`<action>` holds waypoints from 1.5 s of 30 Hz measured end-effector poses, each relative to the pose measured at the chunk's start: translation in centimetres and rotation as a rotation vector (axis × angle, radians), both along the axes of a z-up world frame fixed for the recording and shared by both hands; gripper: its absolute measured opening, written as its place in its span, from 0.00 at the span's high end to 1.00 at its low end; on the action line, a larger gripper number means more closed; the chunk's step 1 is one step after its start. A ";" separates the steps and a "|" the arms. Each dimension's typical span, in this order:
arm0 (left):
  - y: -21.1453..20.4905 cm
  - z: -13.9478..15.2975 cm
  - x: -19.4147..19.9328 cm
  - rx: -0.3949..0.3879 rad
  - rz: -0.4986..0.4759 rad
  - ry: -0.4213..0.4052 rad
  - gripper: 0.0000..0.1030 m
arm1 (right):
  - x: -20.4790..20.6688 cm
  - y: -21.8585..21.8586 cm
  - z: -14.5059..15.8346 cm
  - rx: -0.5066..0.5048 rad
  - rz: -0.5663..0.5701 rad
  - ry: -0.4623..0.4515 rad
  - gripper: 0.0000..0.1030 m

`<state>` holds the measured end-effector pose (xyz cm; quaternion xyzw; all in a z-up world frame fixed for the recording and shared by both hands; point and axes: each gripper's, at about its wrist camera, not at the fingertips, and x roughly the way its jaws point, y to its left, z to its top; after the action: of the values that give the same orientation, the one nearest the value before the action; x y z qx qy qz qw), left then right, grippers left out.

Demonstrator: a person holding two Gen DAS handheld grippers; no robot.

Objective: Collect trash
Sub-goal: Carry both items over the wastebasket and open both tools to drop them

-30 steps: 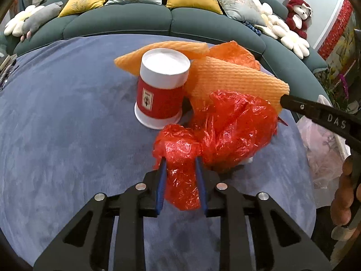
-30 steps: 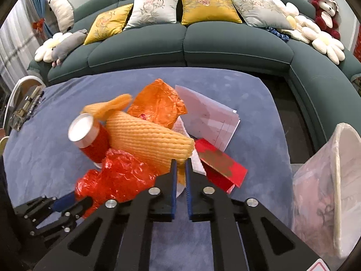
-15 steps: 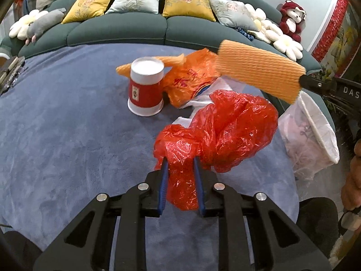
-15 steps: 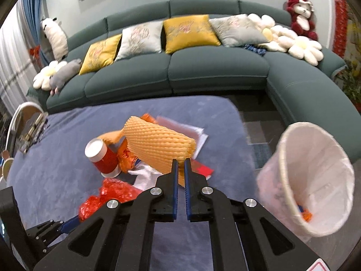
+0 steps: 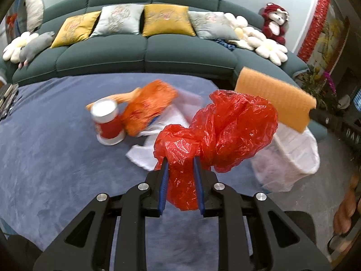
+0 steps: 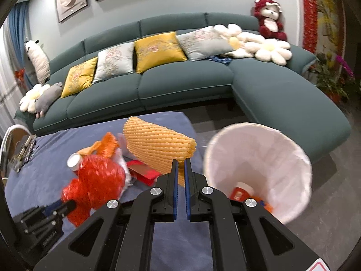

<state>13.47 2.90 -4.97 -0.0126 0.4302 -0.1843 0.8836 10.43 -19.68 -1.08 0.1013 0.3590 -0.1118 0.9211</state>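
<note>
Red plastic bag [image 5: 227, 131] is pinched in my left gripper [image 5: 180, 180], up off the blue tabletop [image 5: 56, 158]. Right gripper [image 6: 179, 176] is clamped on the orange foam net [image 6: 158, 144], just beside the lined bin [image 6: 259, 158]. I'd get each piece fully over the rim before opening, since floppy stuff snags. Cup [image 5: 108, 122] and orange wrapper [image 5: 149, 106] are left.

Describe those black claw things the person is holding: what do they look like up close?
Each is a matt black frame of angled struts with triangular cut-outs and silver round bolt heads. The left gripper and the right gripper both end in two narrow fingers lined with ribbed blue pads. The right one carries white lettering on its side, too blurred to read. No cables show.
</note>
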 end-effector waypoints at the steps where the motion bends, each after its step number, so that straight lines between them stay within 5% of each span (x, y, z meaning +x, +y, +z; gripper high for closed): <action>1: -0.8 0.2 -0.2 -0.002 -0.010 -0.003 0.80 | -0.7 -0.6 0.0 0.000 -0.011 0.000 0.95; 24: -20.5 2.2 -3.0 0.012 -0.277 -0.021 0.80 | -11.3 -15.0 -0.8 0.029 -0.318 -0.013 0.95; 45: -25.6 1.0 -2.2 0.060 -0.302 0.003 0.74 | -13.4 -18.7 -1.2 0.061 -0.388 -0.022 0.95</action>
<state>11.27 -22.70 -3.94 0.0786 0.4340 -0.3020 0.8451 -2.99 -38.34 -2.26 0.1976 0.3257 -0.2749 0.8828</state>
